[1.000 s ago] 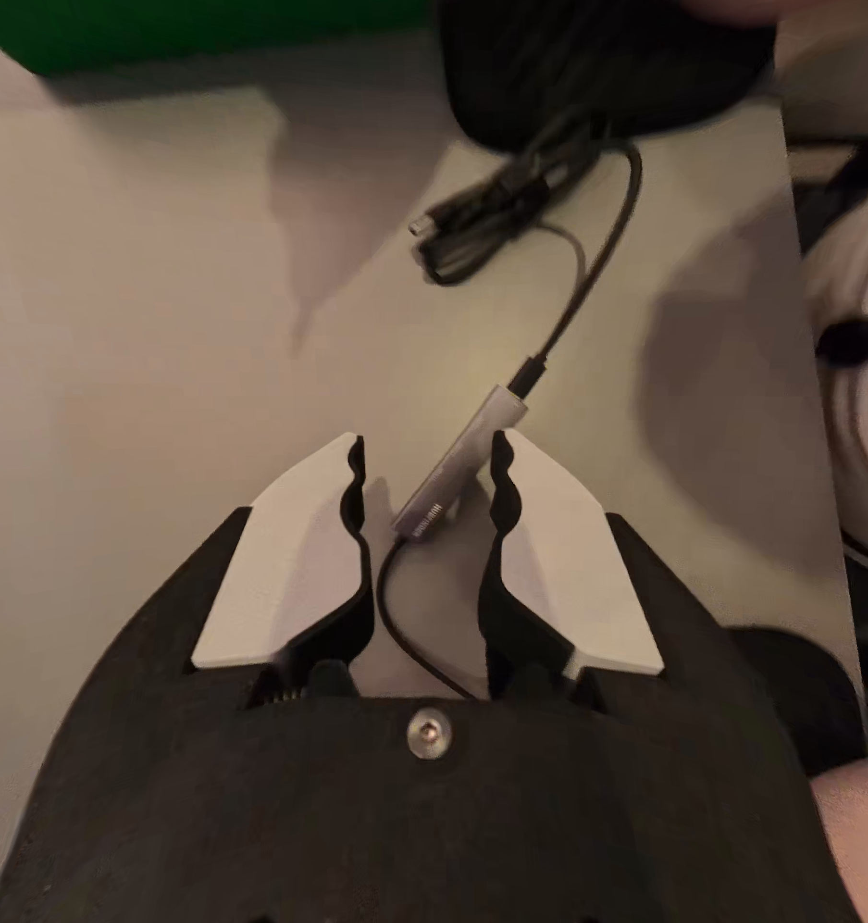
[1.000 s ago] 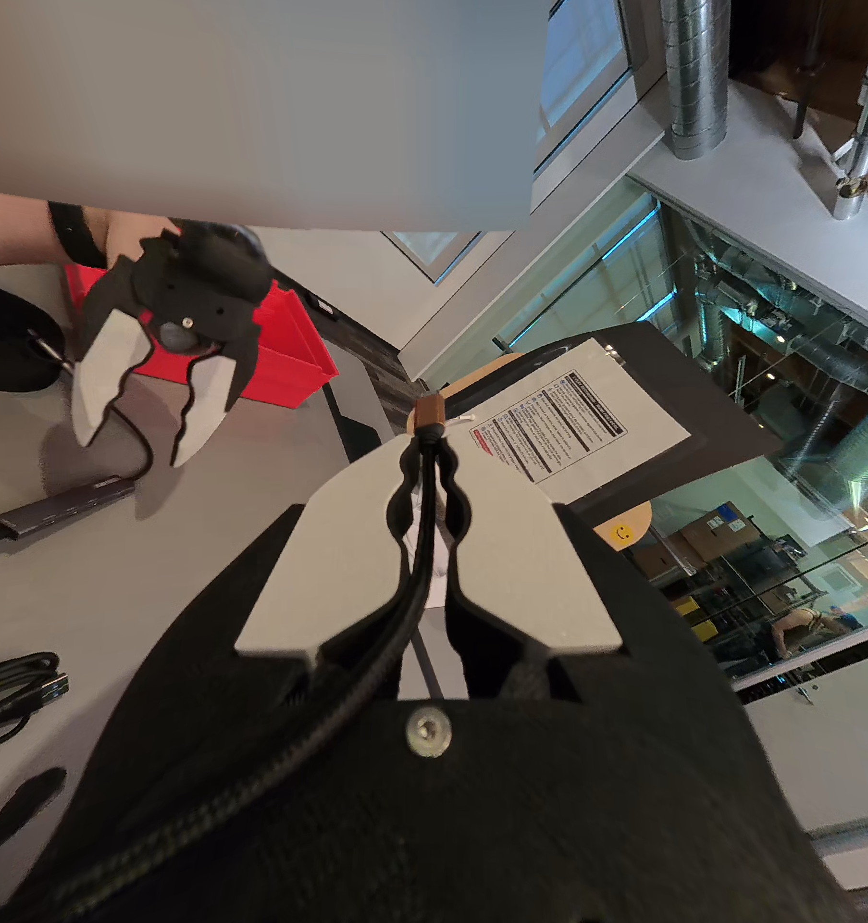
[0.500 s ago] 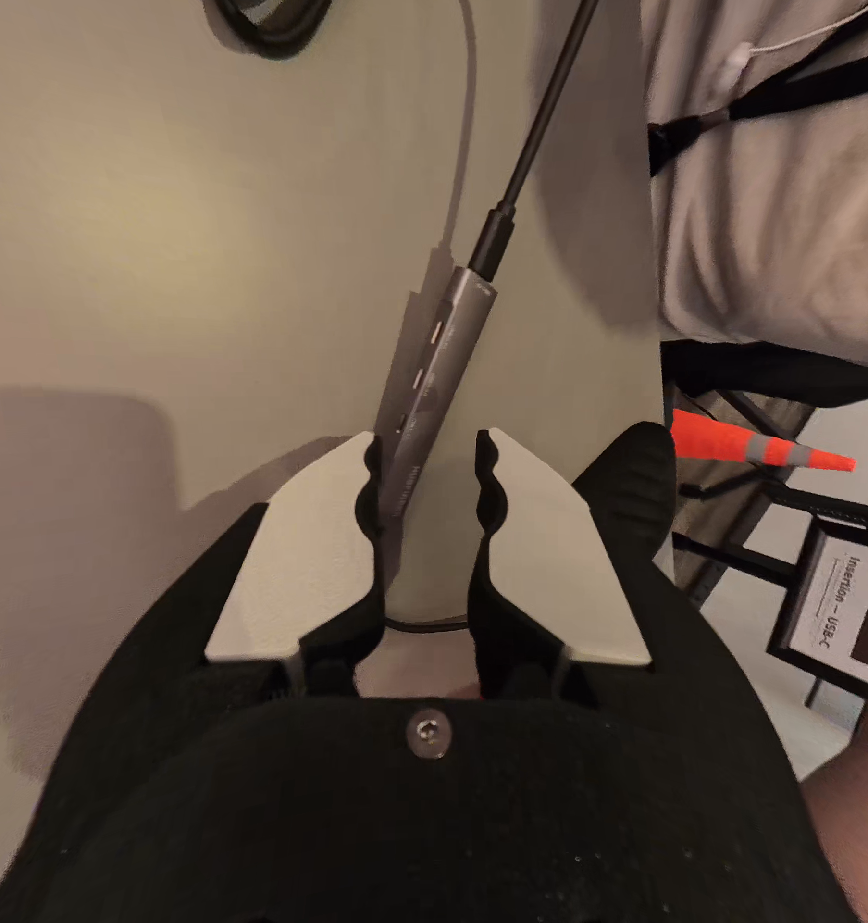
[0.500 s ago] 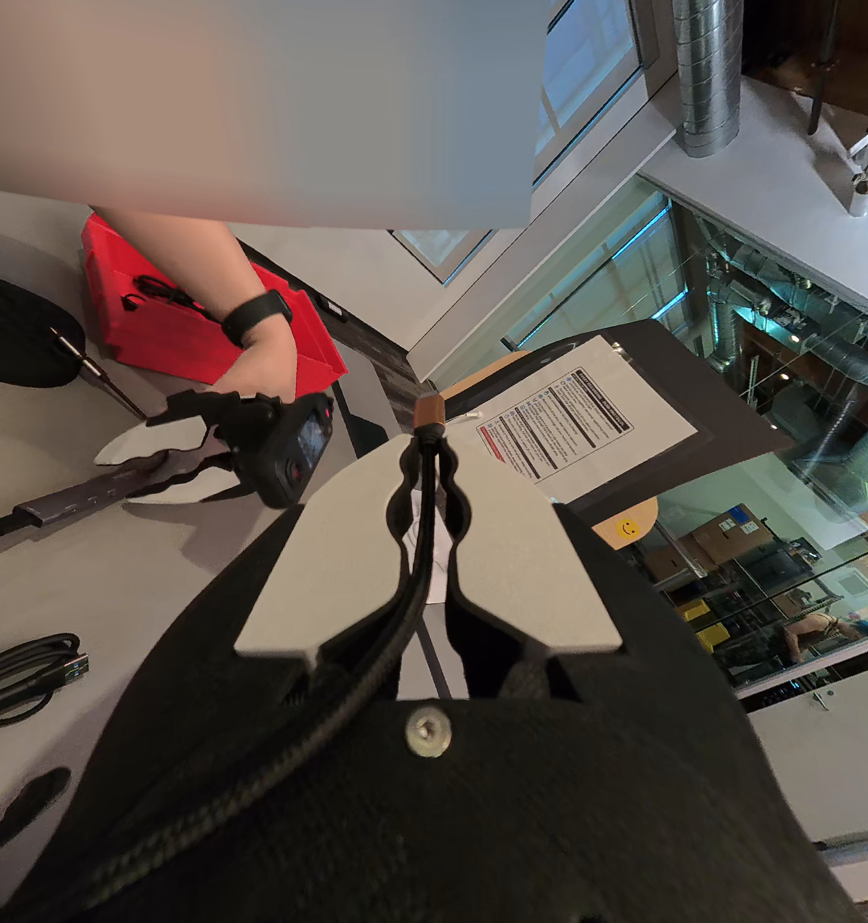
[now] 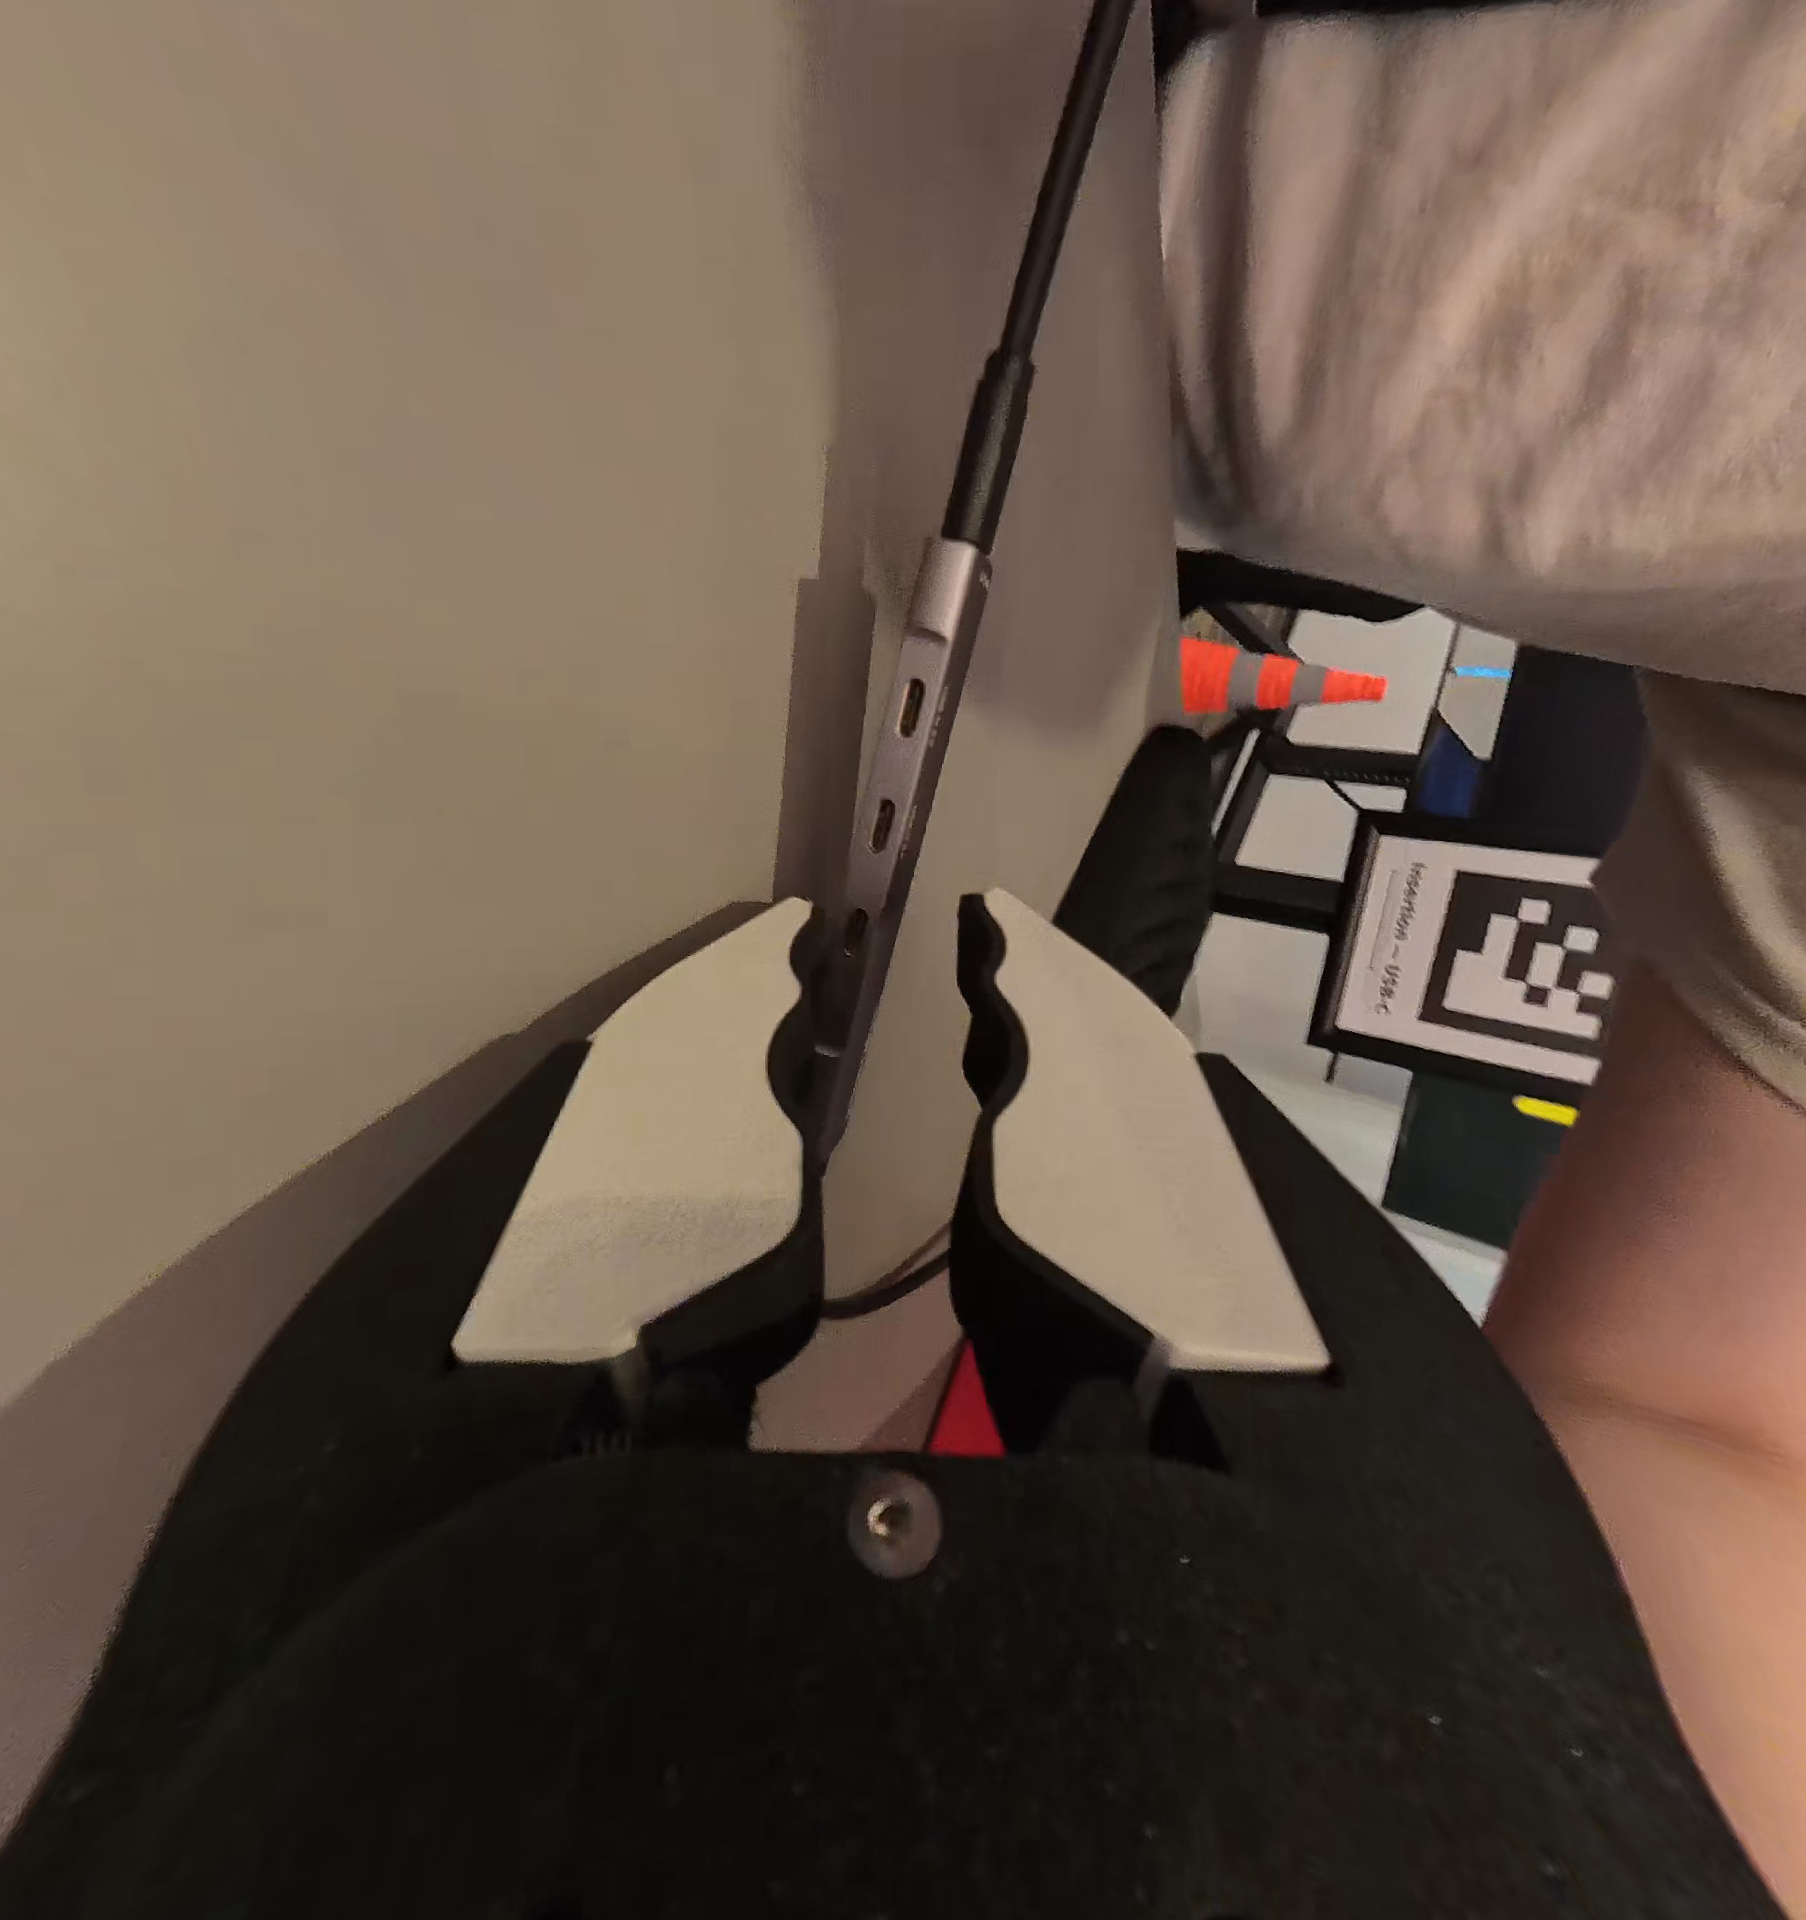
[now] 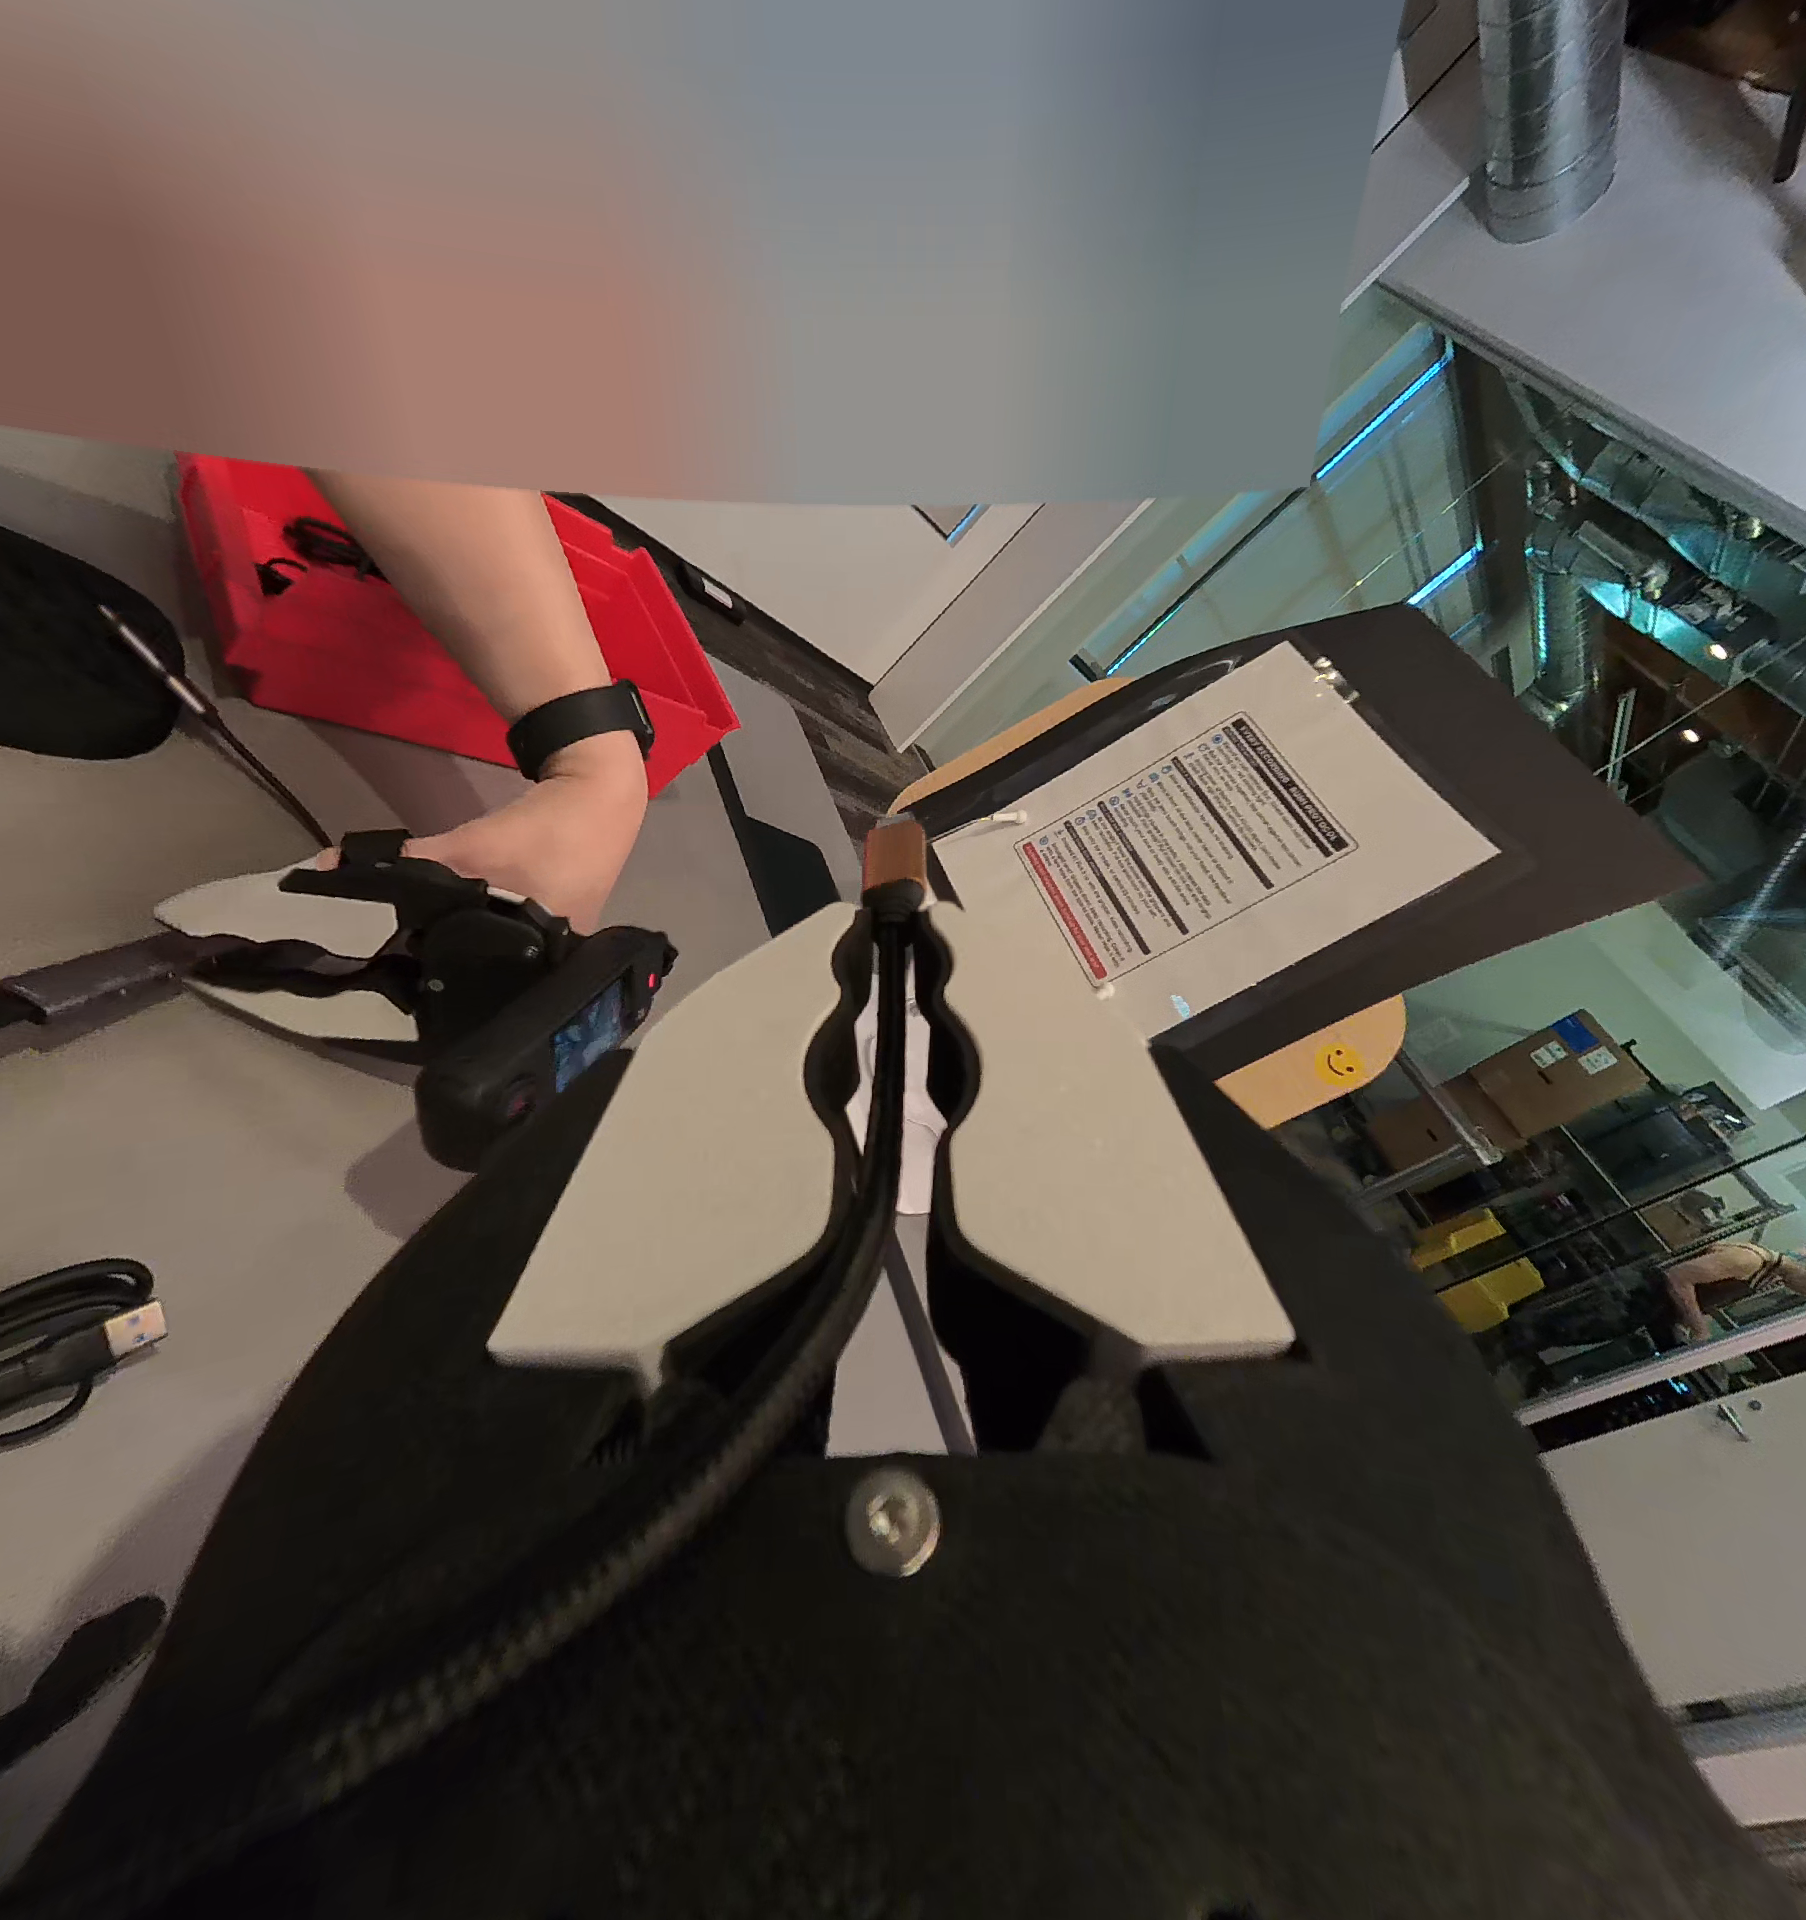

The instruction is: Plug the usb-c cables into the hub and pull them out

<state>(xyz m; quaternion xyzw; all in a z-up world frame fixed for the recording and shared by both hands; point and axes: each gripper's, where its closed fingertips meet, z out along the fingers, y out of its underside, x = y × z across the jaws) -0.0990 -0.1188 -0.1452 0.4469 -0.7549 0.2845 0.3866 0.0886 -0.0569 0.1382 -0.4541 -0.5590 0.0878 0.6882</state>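
The grey hub [image 5: 914,727] lies on the grey table [image 5: 359,520] with a row of ports on its side. A black cable [image 5: 1024,301] is plugged into its far end. My left gripper [image 5: 883,914] is open around the hub's near end; the hub touches the left finger and the right finger stands apart. In the right wrist view the hub [image 6: 88,982] lies between the left gripper's fingers [image 6: 244,899]. My right gripper [image 6: 891,914] is shut on a black braided usb-c cable [image 6: 878,1091], held up off the table with its copper plug [image 6: 897,857] sticking out past the fingertips.
A red bin [image 6: 390,644] and a black round pad [image 6: 37,644] are at the table's far side. A coiled black cable [image 6: 47,1340] lies near the left edge. A person's arm [image 6: 566,810] holds the left gripper. The table edge [image 5: 1159,416] runs beside the person's grey shirt. The tips of one gripper are about 35 centimeters away from the tips of the other.
My left gripper has come down from above the hub and slid along it, so the hub now lies deeper between its open fingers. My right gripper has stayed still, holding the cable.
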